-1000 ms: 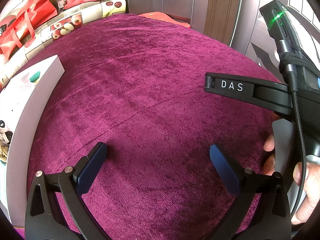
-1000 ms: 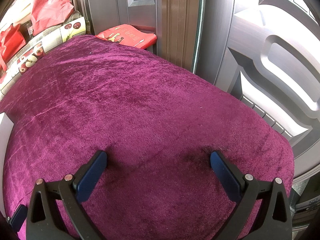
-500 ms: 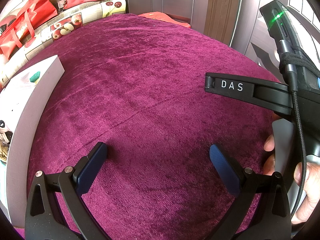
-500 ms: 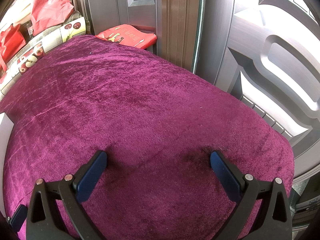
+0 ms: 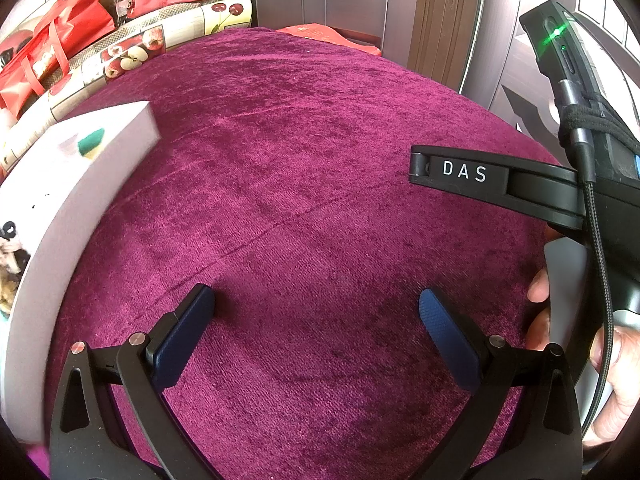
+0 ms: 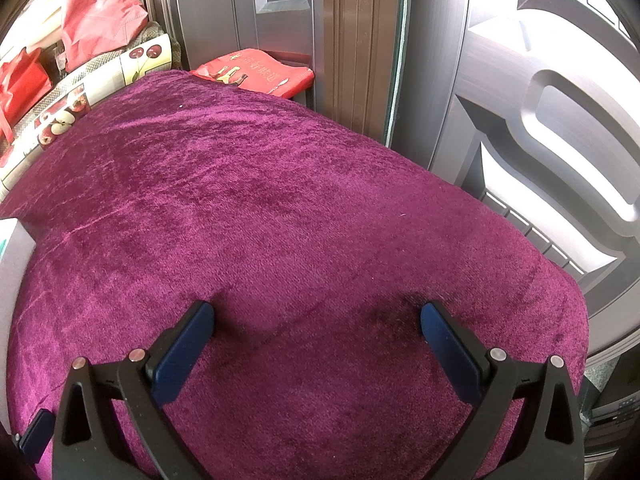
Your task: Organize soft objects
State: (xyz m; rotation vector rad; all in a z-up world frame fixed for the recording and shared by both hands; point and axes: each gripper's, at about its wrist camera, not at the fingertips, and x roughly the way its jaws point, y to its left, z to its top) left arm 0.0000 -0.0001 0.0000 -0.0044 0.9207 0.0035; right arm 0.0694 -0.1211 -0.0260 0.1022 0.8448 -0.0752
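Note:
A white box (image 5: 60,216) stands at the left of the purple velvet cloth (image 5: 312,184). Inside it I see a green-tipped item (image 5: 91,141) and a black-and-white soft object (image 5: 10,246), both partly hidden by the wall. My left gripper (image 5: 316,312) hovers open over bare cloth, to the right of the box. My right gripper (image 6: 318,322) is open too, low over bare cloth near the table's right edge, with a corner of the box (image 6: 14,248) at its far left. The right gripper's black body (image 5: 560,188), held by a hand (image 5: 608,360), fills the right of the left wrist view.
Red bags (image 5: 52,48) and a fruit-print roll (image 5: 132,52) lie beyond the table's far-left edge. A red packet (image 6: 256,72) sits at the far edge by dark metal doors (image 6: 520,80). The cloth drops off at the right (image 6: 576,320).
The left wrist view has shifted slightly, so the white box sits a little further right in it. Both grippers stay open.

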